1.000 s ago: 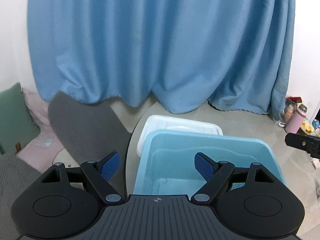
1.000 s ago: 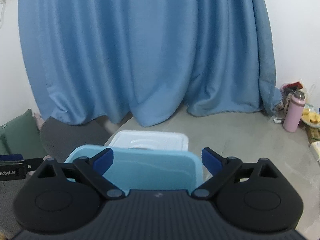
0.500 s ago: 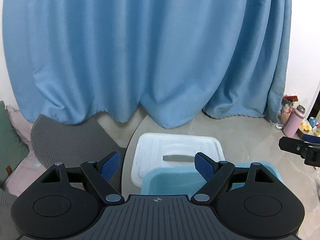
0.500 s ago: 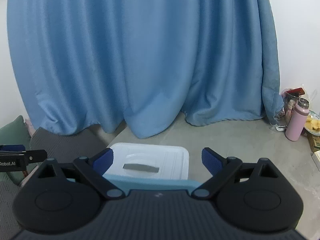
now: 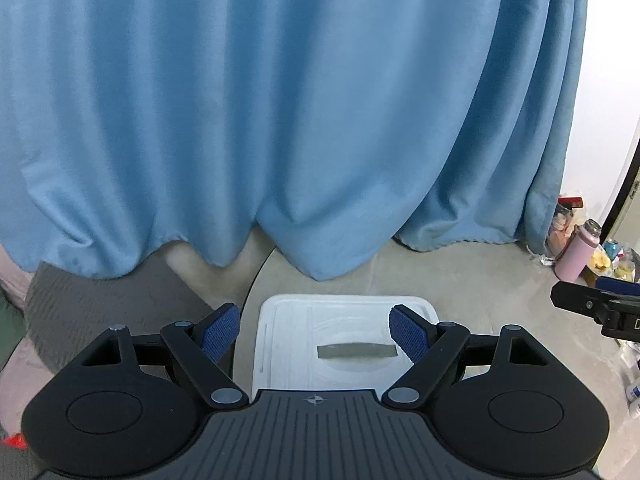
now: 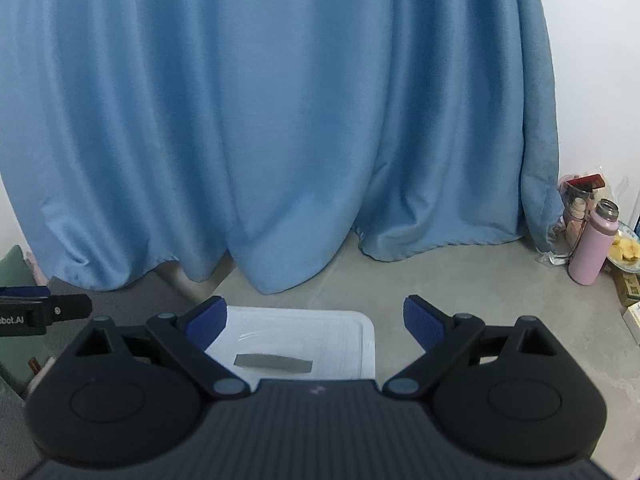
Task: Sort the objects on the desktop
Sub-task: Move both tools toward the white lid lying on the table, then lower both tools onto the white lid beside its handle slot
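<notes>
Both grippers hang above the grey table with their blue-padded fingers spread wide and nothing between them. Farthest left in the left wrist view, a grey knitted cushion [image 5: 100,304] lies off the table edge. Next comes the left gripper [image 5: 314,330], its pads apart over the white lidded box [image 5: 288,344], which sits on the grey table [image 5: 480,280] near its curved edge. A grey strip [image 5: 357,351] lies flat in the middle of the box's lid. Behind everything, a blue curtain [image 5: 280,120] falls to the tabletop and bunches there. Farther right, the right gripper [image 6: 314,320] holds its fingers open over the same box, which appears under its left finger in the right wrist view, with bare table under the right finger. At the far right, against the white wall, a pink bottle [image 6: 594,244] stands upright, beside a plate of yellow food [image 6: 626,254] and some packets too small to identify.
</notes>
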Demonstrator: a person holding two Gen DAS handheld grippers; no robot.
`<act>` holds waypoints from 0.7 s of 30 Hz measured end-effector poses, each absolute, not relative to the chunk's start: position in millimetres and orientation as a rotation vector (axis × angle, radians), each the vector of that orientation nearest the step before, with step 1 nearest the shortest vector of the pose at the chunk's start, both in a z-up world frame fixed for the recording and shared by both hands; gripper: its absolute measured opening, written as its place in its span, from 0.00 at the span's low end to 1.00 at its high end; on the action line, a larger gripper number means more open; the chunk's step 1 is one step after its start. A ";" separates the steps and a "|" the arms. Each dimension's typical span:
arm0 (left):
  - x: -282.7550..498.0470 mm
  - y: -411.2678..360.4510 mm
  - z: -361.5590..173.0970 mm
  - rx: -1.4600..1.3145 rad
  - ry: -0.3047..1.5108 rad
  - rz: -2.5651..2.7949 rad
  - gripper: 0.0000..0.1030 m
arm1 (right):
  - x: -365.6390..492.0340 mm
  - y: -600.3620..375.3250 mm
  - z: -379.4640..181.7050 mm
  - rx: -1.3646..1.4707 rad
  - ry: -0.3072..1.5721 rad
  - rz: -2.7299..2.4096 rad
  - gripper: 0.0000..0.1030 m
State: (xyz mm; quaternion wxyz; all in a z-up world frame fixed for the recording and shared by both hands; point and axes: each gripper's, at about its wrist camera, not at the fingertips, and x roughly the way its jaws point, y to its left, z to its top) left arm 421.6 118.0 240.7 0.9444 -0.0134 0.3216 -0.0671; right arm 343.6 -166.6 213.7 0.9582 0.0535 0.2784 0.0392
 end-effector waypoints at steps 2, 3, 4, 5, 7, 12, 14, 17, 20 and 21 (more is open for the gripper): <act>435.0 121.4 239.4 -0.036 0.664 -0.150 0.82 | 355.5 -163.9 211.4 0.108 0.587 0.075 0.93; 443.2 122.8 238.3 -0.045 0.671 -0.155 0.82 | 362.1 -163.0 210.1 0.110 0.601 0.075 0.93; 451.0 123.9 236.6 -0.054 0.681 -0.158 0.82 | 369.6 -162.1 208.5 0.115 0.617 0.078 0.93; 457.6 124.7 234.8 -0.063 0.692 -0.160 0.82 | 377.1 -161.2 206.5 0.118 0.635 0.080 0.93; 472.5 126.6 228.9 -0.075 0.713 -0.165 0.82 | 390.8 -158.6 202.1 0.116 0.665 0.080 0.93; 511.7 131.2 211.7 -0.094 0.775 -0.128 0.82 | 427.3 -149.0 190.0 0.085 0.732 0.107 0.93; 525.8 133.1 205.6 -0.103 0.801 -0.117 0.82 | 441.1 -148.9 184.2 0.093 0.755 0.119 0.93; 549.6 134.4 189.3 -0.083 0.850 -0.089 0.82 | 460.8 -147.1 170.7 0.093 0.798 0.117 0.93; 570.0 135.2 167.7 -0.076 0.913 -0.076 0.82 | 479.0 -145.8 154.0 0.100 0.860 0.119 0.93; 576.6 135.0 159.5 -0.076 0.937 -0.075 0.82 | 483.9 -146.4 149.0 0.105 0.875 0.118 0.93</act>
